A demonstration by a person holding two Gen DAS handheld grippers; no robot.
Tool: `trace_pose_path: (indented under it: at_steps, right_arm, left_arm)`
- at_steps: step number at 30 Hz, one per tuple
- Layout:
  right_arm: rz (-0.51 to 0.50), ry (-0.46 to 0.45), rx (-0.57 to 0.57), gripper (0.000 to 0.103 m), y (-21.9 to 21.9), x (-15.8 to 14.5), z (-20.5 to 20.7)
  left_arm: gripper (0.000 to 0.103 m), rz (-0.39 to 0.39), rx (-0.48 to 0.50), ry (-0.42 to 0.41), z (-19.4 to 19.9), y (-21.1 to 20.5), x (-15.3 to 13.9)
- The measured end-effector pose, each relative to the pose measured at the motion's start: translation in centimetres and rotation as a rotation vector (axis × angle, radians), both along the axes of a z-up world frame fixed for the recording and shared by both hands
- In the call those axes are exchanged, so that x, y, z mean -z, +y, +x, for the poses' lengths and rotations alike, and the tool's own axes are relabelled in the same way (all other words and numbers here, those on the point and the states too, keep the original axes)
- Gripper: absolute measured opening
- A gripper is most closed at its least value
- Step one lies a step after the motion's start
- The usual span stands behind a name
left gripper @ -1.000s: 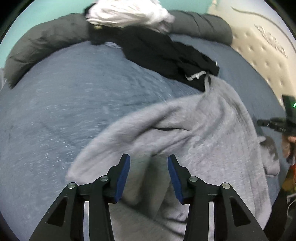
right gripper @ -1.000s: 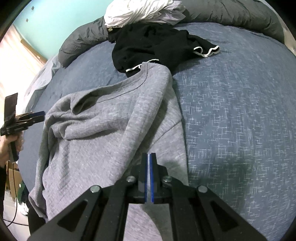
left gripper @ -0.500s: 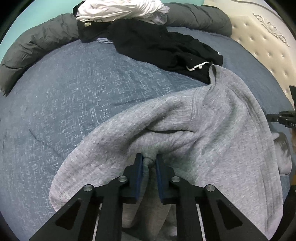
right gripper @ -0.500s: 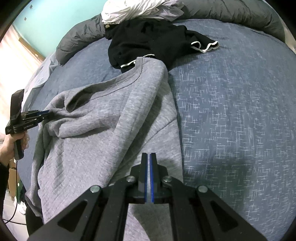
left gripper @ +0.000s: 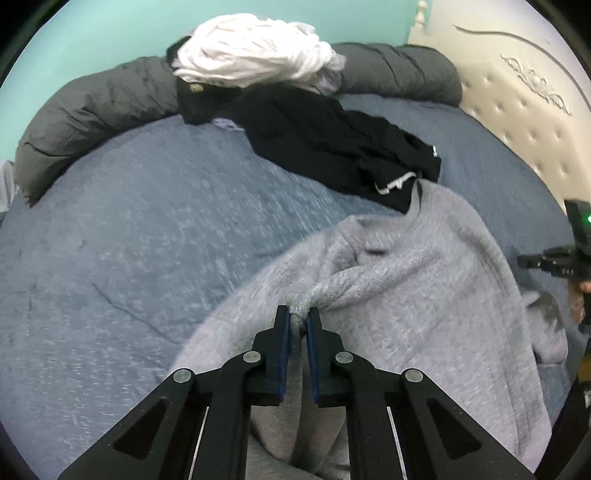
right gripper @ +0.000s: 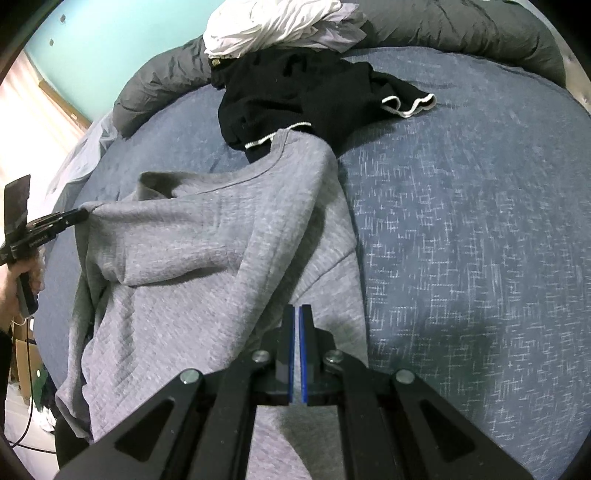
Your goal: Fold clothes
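Observation:
A grey sweatshirt (left gripper: 424, 277) (right gripper: 207, 240) lies spread and rumpled on the blue bedspread (left gripper: 129, 221) (right gripper: 461, 221), its collar toward the black garment. My left gripper (left gripper: 297, 314) is shut on a bunched fold of it; in the right wrist view the left gripper (right gripper: 79, 215) pulls that corner taut at far left. My right gripper (right gripper: 296, 308) is shut, with a ridge of the sweatshirt running into its tips. In the left wrist view the right gripper (left gripper: 524, 258) sits at the sweatshirt's right edge.
A black garment (left gripper: 325, 140) (right gripper: 295, 85) with white trim lies just past the collar, and a white garment (left gripper: 255, 51) (right gripper: 273, 22) is heaped behind it. A rolled dark grey duvet (left gripper: 92, 110) lines the far edge. A padded headboard (left gripper: 517, 92) stands to the right.
My left gripper went from open over the sweatshirt to shut on a fold and has drawn it up and tight. The right gripper stayed shut.

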State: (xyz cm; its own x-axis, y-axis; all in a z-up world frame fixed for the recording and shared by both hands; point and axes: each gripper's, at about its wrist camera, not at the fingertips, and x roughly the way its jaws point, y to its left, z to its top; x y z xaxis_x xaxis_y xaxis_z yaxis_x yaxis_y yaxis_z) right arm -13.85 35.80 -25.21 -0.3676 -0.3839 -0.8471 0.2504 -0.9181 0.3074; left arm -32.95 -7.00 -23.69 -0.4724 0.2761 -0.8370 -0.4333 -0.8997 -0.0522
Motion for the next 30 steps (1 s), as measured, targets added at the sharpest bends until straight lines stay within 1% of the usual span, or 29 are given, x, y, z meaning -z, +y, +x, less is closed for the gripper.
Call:
trace_pose_path:
  at_steps: [3, 8, 14, 22, 24, 25, 26, 28, 30]
  right_arm:
    - [0.001, 0.000, 0.002, 0.002, -0.1, -0.1, 0.0]
    - [-0.005, 0.010, 0.004, 0.002, -0.2, -0.5, -0.1]
    - [-0.003, 0.008, 0.009, 0.002, -0.2, -0.2, -0.9]
    - [-0.005, -0.007, 0.056, 0.003, 0.1, -0.6, -4.5]
    - [-0.004, -0.017, 0.062, 0.006, -0.4, -0.4, -5.8]
    - [-0.004, -0.022, 0.065, 0.011, -0.6, -0.3, -6.4]
    - [-0.004, -0.028, 0.068, 0.021, -0.8, -0.3, -7.1]
    - [-0.018, -0.045, 0.080, 0.031, -1.3, 0.2, -8.2]
    - [-0.037, -0.063, 0.093, 0.033, -1.7, 0.7, -9.3]
  left_arm:
    - [0.009, 0.009, -0.019, 0.022, -0.1, -1.0, -1.3]
    - [0.009, 0.008, -0.068, 0.046, -0.6, -3.1, -2.5]
    - [0.009, 0.024, -0.128, 0.045, -1.4, -5.9, -2.5]
    - [0.008, 0.020, -0.181, 0.029, -2.0, -9.2, -1.8]
    - [0.008, 0.027, -0.185, 0.023, -1.9, -9.6, -1.4]
    - [0.008, 0.027, -0.184, 0.018, -1.8, -9.8, -1.2]
    - [0.008, 0.027, -0.183, 0.013, -1.7, -9.9, -0.9]
    - [0.008, 0.026, -0.182, 0.003, -1.5, -10.1, -0.4]
    - [0.008, 0.029, -0.181, -0.007, -1.2, -10.4, 0.2]
